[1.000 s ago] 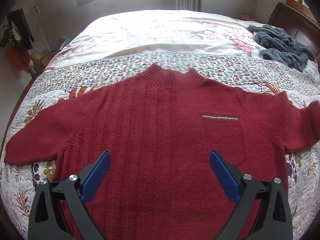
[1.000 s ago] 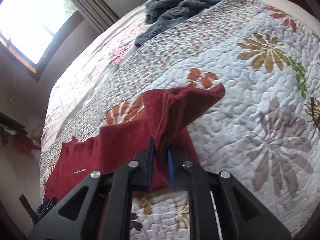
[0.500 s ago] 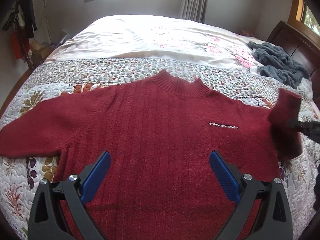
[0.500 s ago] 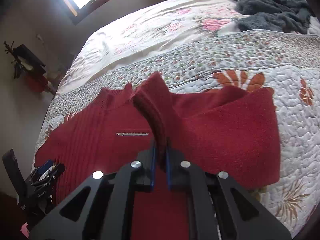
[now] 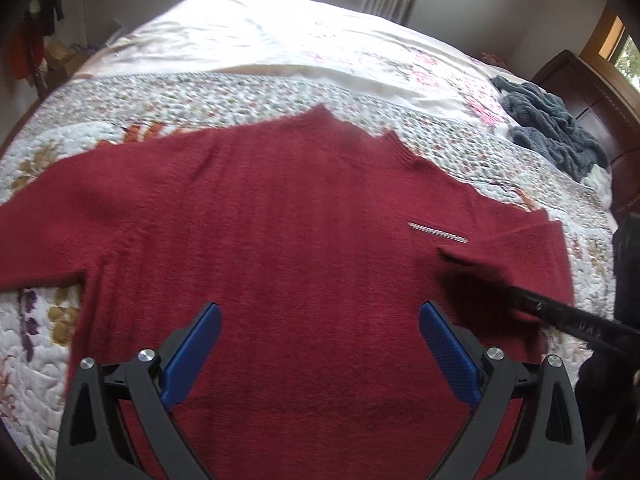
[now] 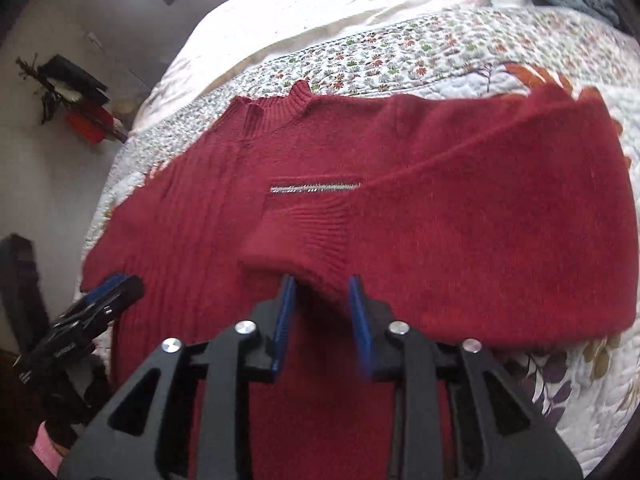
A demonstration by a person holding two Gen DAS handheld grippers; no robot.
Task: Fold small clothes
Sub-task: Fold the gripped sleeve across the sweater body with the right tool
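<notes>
Sleeve cuff [image 6: 304, 236] lies folded onto sweater [image 5: 280, 232] between parted right tongs [image 6: 322, 300].

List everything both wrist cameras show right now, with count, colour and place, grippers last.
sweater: one, dark red, spread flat on the quilt, one sleeve folded in over the chest
zip: one, silver, on the sweater's chest just above the folded cuff
quilt: one, white with a floral print, covering the bed
blanket: one, grey, bunched near the wooden headboard
left gripper: black with blue pads, open above the sweater's hem
right gripper: black with blue pads, jaws apart at the folded cuff
</notes>
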